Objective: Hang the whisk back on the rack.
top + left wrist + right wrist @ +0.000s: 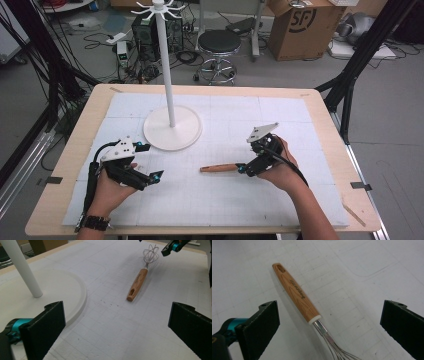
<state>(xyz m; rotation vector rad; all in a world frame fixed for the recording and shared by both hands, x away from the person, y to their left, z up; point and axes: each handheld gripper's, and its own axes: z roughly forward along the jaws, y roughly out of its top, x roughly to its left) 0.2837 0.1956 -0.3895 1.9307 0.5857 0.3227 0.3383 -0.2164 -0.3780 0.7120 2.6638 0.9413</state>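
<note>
The wire whisk with a wooden handle (220, 168) lies flat on the white gridded desk (300, 130). Your right gripper (243, 169) hovers above its wire end, fingers wide open and empty. Your left gripper (156, 176) rests low near the white round stand base (172, 131), fingers also wide open, holding nothing.

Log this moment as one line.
right hand-held gripper: open over whisk | left hand-held gripper: open, idle | whisk: flat on mat
</note>
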